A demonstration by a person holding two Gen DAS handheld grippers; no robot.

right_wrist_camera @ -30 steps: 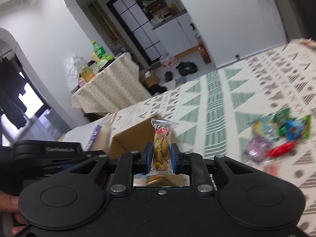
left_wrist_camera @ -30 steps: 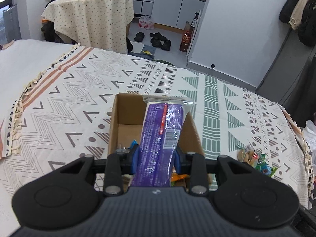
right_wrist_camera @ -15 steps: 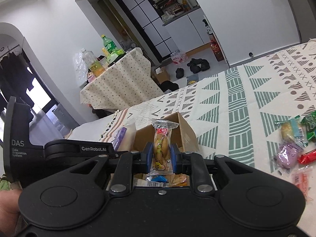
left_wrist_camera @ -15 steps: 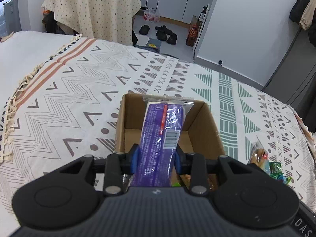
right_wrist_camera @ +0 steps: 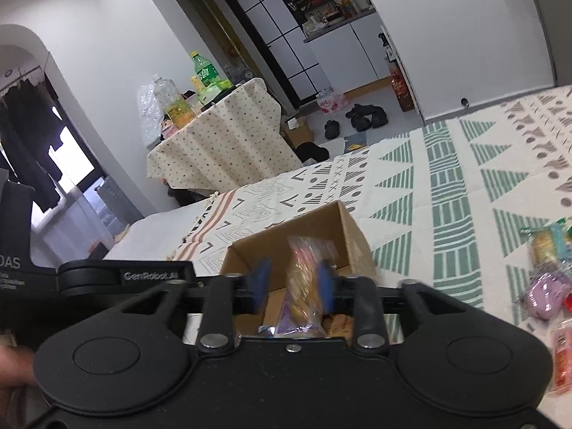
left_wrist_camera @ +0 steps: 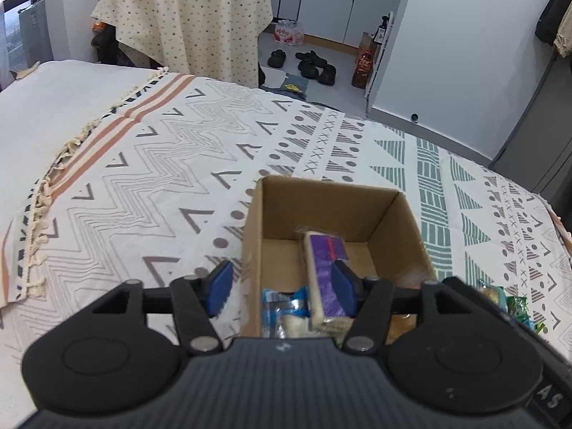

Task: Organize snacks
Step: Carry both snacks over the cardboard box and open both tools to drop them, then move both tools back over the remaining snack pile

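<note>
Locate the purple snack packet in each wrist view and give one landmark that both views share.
Left wrist: purple snack packet low centre, inside the cardboard box, against the right pad.
Right wrist: only a purple corner shows bottom centre, in the box.
Shared landmark: the dotted tablecloth table.

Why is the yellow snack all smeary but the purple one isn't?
Right wrist view: the yellow snack is motion-blurred, dropping between the right tool's just-opened jaws, while the room behind stays sharp. Left wrist view: the purple snack in the box looks fairly crisp; fisheye bends the edges.
</note>
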